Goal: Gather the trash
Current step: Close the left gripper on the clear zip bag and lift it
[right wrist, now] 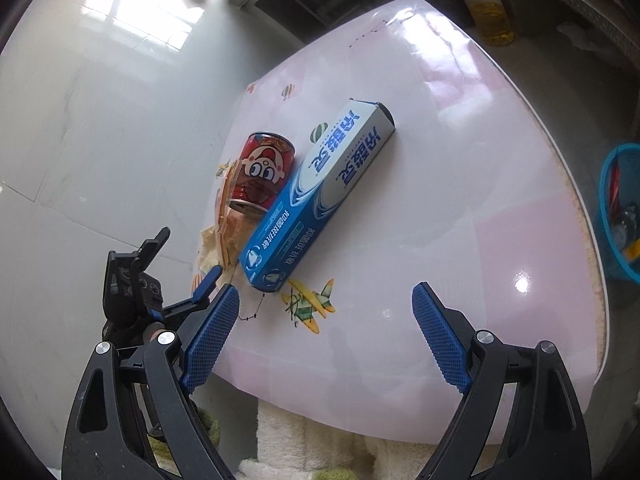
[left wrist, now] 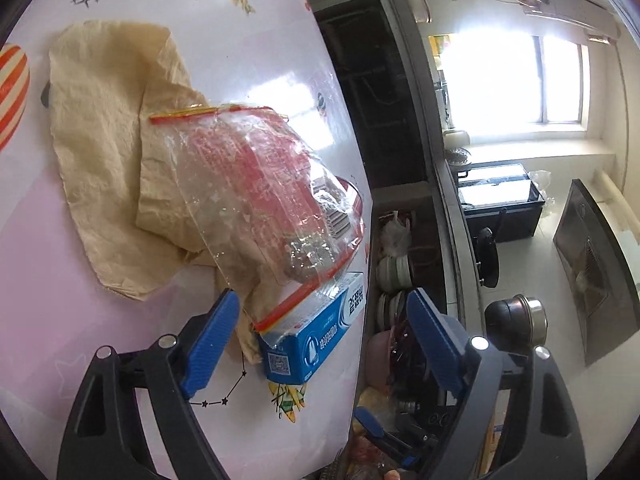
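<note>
On the pink table point(left wrist: 120, 240) lies a crumpled beige paper point(left wrist: 100, 140). Over it rests a clear zip bag point(left wrist: 248, 184), which covers a red can lying on its side. A blue toothpaste box point(left wrist: 316, 336) lies at the table's edge, its end under the bag's corner. My left gripper point(left wrist: 322, 300) is open around the near end of the box, touching nothing. In the right wrist view the red can point(right wrist: 262, 172) lies beside the blue box point(right wrist: 316, 200). My right gripper point(right wrist: 326, 296) stands open just short of the box. One of the left gripper's fingers point(right wrist: 208, 280) shows by the bag point(right wrist: 224, 220).
A blue bin point(right wrist: 622, 208) holding some items stands on the floor right of the table. An oil bottle point(right wrist: 488, 12) stands beyond the far table edge. Past the table edge in the left wrist view are stacked bowls point(left wrist: 394, 272) and a metal pot point(left wrist: 516, 320) on the floor.
</note>
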`<state>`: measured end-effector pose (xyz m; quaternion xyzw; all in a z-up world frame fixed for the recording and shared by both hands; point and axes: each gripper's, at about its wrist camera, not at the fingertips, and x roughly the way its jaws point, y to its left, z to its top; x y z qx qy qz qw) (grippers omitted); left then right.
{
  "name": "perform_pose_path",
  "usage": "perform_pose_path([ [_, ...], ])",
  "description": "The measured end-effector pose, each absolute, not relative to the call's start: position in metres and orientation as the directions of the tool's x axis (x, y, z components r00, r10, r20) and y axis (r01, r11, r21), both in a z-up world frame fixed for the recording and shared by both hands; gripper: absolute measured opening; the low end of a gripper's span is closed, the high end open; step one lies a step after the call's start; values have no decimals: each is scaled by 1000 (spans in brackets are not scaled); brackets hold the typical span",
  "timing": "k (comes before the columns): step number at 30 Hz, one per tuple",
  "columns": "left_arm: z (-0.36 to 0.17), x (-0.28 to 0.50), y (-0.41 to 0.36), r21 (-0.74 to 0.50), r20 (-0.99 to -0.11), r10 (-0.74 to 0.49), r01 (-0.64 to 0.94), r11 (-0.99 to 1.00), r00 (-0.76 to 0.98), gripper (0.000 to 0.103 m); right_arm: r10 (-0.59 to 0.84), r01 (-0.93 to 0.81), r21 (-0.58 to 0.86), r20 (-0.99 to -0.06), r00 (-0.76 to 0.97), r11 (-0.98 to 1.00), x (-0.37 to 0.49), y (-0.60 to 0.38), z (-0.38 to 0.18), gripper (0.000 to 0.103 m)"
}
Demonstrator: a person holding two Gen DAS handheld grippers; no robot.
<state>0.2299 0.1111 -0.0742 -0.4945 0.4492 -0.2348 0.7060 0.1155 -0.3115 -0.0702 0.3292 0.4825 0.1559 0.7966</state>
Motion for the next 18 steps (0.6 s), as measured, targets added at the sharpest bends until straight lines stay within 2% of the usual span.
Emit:
perform_pose_path([
  [9,-92,236,113,-922,-386,-758,-195,334,525,76,576,69,680,-666,475,730,117,-310,-75,84],
  [15,-93,232,117,-928,-371,-744,-211,306,556,54,573,81,682,-667,476,727,117,-311,-76,84],
  [18,-91,228,118,-933,-359,-735,-202,297,575,39,581,88,692,-661,475,716,120,-312,-79,84],
])
